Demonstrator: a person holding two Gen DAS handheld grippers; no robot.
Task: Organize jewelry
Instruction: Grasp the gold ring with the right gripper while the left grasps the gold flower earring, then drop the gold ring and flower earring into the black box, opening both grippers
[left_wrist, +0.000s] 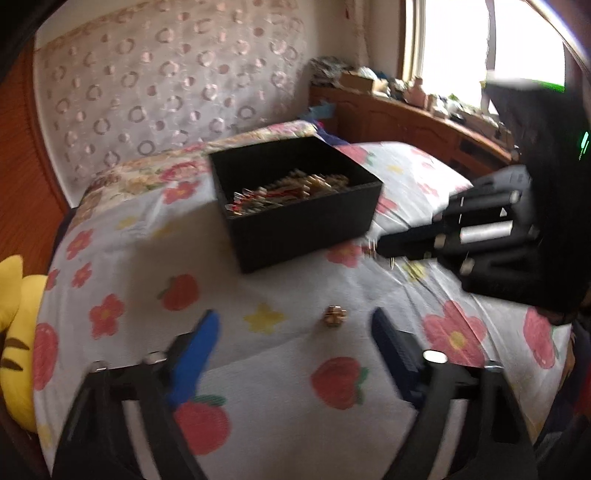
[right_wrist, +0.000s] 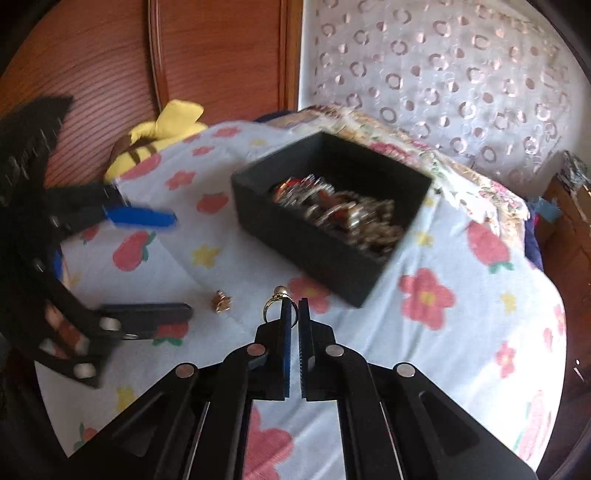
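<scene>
A black open box (left_wrist: 295, 221) (right_wrist: 328, 251) holding a heap of jewelry (left_wrist: 291, 192) (right_wrist: 340, 216) stands on the flowered bed cover. My right gripper (right_wrist: 293, 301) is shut on a gold ring with a pearl (right_wrist: 279, 301), held just above the cover in front of the box; it also shows in the left wrist view (left_wrist: 376, 245). A small gold piece (left_wrist: 331, 316) (right_wrist: 221, 301) lies on the cover between my left gripper's fingers. My left gripper (left_wrist: 293, 321) (right_wrist: 177, 264) is open around it, low over the cover.
A yellow plush toy (left_wrist: 14, 332) (right_wrist: 159, 129) lies at the bed's edge by the wooden wall. A patterned headboard cover (left_wrist: 166, 81) stands behind the box. A wooden shelf (left_wrist: 406, 110) with clutter runs under the window.
</scene>
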